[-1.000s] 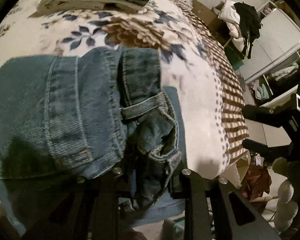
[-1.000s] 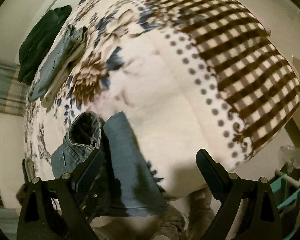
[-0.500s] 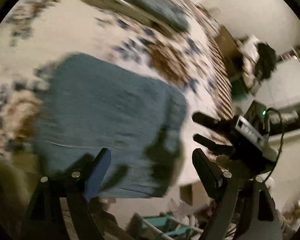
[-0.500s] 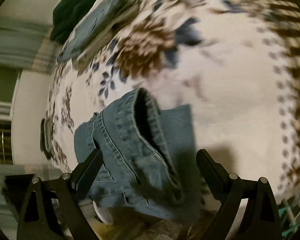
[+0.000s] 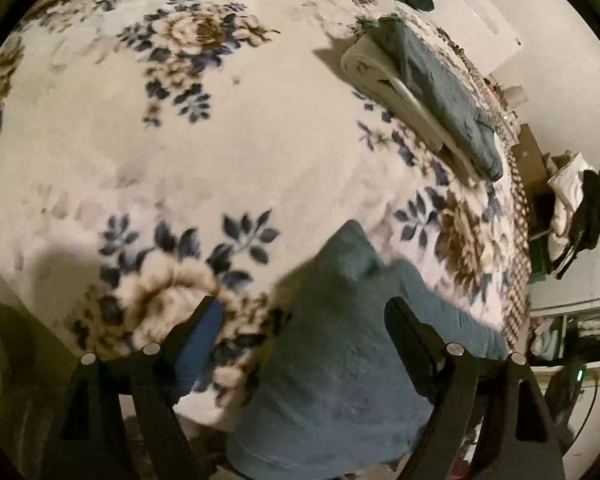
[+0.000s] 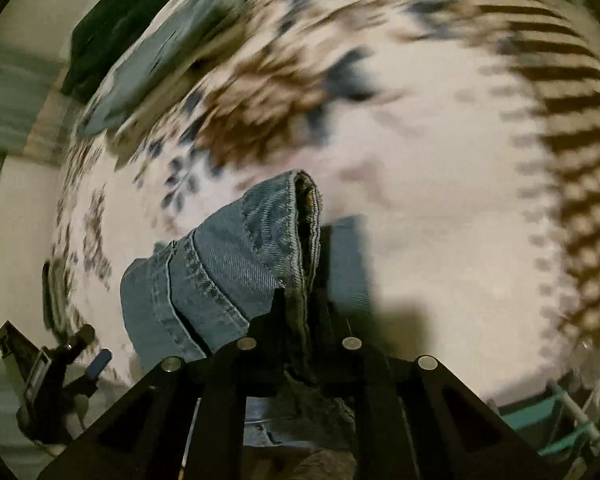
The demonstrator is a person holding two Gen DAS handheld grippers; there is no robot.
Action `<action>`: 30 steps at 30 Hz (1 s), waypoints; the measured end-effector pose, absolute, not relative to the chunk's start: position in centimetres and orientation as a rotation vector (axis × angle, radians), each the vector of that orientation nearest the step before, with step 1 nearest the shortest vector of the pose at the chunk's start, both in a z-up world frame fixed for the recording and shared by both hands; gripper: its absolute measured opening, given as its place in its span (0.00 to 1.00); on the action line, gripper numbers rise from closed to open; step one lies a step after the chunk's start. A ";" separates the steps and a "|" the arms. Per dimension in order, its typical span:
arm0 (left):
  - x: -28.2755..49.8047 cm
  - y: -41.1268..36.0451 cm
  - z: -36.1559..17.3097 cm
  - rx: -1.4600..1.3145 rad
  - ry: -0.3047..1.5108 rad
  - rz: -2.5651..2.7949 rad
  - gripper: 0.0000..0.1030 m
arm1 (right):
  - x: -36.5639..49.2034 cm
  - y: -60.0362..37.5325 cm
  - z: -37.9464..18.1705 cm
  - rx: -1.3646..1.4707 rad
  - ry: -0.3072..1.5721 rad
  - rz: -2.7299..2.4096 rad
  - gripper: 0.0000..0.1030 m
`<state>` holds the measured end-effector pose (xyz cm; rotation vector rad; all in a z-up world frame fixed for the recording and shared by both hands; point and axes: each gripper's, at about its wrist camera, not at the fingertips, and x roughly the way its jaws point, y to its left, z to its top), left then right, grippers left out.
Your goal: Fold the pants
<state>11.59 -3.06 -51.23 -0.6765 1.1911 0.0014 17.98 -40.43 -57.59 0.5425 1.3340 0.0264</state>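
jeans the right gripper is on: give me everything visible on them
The jeans are mid-blue denim with double-stitched seams and a thick hemmed edge standing upright. The right gripper is shut on that edge. They lie bunched at the near edge of the floral blanket, part hanging off the bed. In the left wrist view they look blurred, between the open fingers of the left gripper, which holds nothing.

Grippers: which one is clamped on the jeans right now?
The right gripper, shut on the jeans' waistband; the left gripper is open, holding nothing.
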 end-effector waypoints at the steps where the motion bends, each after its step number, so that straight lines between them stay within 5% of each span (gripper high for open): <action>1: 12.0 -3.1 -51.4 -0.690 1.194 -0.005 0.80 | 17.5 -41.8 -57.2 0.556 1.329 -0.003 0.11; 10: 17.4 -9.7 -55.4 -0.650 1.290 -0.164 0.80 | 15.0 -50.9 -59.6 0.604 1.382 -0.157 0.14; 15: 19.6 -11.7 -58.9 -0.667 1.376 -0.214 0.80 | 15.4 -53.1 -61.5 0.719 1.377 -0.134 0.67; 17: 20.0 -11.8 -59.4 -0.677 1.361 -0.242 0.68 | 15.2 -54.5 -60.4 0.809 1.285 -0.104 0.79; 18: 20.1 -11.9 -59.3 -0.673 1.335 -0.260 0.49 | 15.4 -55.1 -60.0 0.832 1.255 -0.104 0.79; 23: 19.4 -12.0 -58.4 -0.640 1.259 -0.260 0.31 | 18.6 -55.3 -64.1 0.882 1.399 -0.067 0.81; 25: 19.2 -11.7 -57.9 -0.626 1.235 -0.260 0.23 | 19.4 -54.2 -65.4 0.907 1.425 -0.019 0.67; 26: 19.1 -11.7 -57.6 -0.615 1.223 -0.260 0.21 | 19.6 -53.7 -65.3 0.894 1.408 0.005 0.35; 27: 19.1 -11.5 -57.2 -0.602 1.211 -0.259 0.14 | 19.9 -52.8 -64.4 0.827 1.375 0.005 0.12; 30: 19.7 -10.3 -56.4 -0.602 1.180 -0.237 0.07 | 20.6 -50.6 -61.9 0.666 1.326 -0.016 0.06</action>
